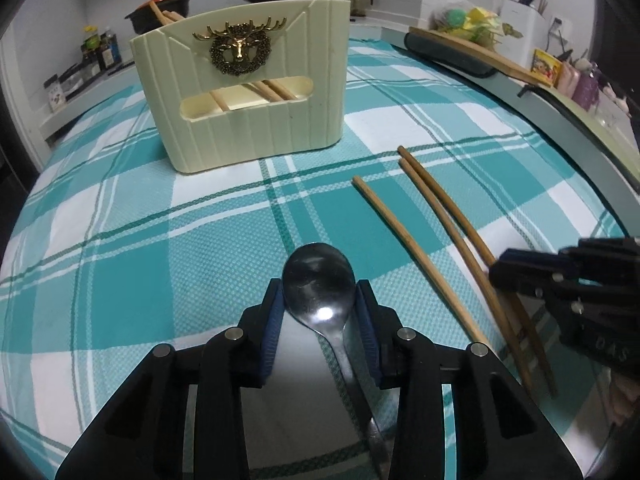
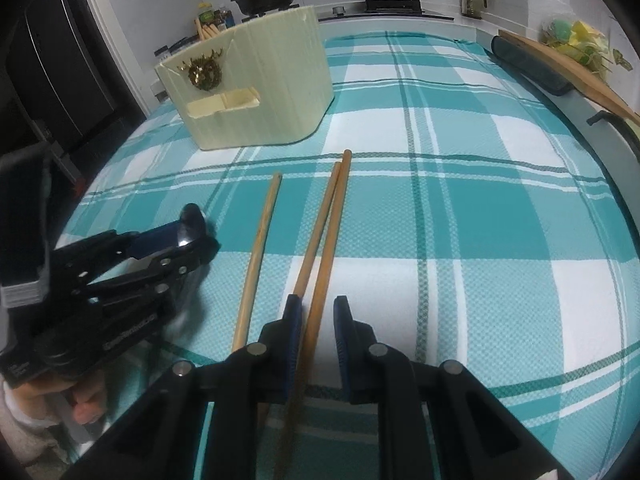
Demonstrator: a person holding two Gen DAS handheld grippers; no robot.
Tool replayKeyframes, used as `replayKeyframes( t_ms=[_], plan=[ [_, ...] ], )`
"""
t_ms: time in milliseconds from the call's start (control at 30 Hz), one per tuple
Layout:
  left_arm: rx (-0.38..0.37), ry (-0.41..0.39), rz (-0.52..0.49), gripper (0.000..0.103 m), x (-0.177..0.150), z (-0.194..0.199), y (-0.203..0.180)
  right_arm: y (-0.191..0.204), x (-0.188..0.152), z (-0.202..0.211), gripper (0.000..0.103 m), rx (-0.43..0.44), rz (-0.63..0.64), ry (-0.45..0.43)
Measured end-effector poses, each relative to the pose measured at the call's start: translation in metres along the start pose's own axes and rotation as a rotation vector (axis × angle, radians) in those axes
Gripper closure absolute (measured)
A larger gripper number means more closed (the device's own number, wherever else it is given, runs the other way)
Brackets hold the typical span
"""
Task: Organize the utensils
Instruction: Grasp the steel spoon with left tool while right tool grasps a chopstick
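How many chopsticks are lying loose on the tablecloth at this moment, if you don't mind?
3: one lone chopstick nearest the spoon, and a touching pair beside it, reaching between the right gripper fingers. More stand in the holder.

Black grippers, blue pads, silver screws.

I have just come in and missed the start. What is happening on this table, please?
A person holds a gripper in each hand and is sorting utensils. The left gripper has its pads on the bowl of a metal spoon. The right gripper has one chopstick between its fingers, with a gap showing on one side. Two more chopsticks lie on the checked cloth. The cream holder already contains some chopsticks.
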State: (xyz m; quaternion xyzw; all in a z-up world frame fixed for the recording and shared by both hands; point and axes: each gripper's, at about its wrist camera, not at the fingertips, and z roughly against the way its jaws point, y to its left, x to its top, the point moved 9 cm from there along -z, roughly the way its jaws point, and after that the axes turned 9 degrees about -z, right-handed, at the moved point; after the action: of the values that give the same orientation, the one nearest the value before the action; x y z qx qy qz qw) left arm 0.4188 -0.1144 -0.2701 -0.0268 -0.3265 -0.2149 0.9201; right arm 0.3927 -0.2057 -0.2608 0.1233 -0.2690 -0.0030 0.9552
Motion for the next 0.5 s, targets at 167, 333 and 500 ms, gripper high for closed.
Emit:
replayKeyframes(
  t_ms=[167,333,500],
  plan=[
    [-0.040,0.029,-0.068,0.067,-0.020,0.017,0.003,-0.007,-0.007,0.005,0.095,-0.068,0.032,0.014],
    [-0.089,0.047,-0.017,0.063,-0.036,0.031,0.018,-0.033,-0.031,0.028,0.096,-0.165,0.048,0.035],
    [-0.108,0.047,0.090,0.038,-0.045,0.035,0.026,-0.038,-0.043,0.041,0.071,-0.134,0.027,0.053]
  ],
)
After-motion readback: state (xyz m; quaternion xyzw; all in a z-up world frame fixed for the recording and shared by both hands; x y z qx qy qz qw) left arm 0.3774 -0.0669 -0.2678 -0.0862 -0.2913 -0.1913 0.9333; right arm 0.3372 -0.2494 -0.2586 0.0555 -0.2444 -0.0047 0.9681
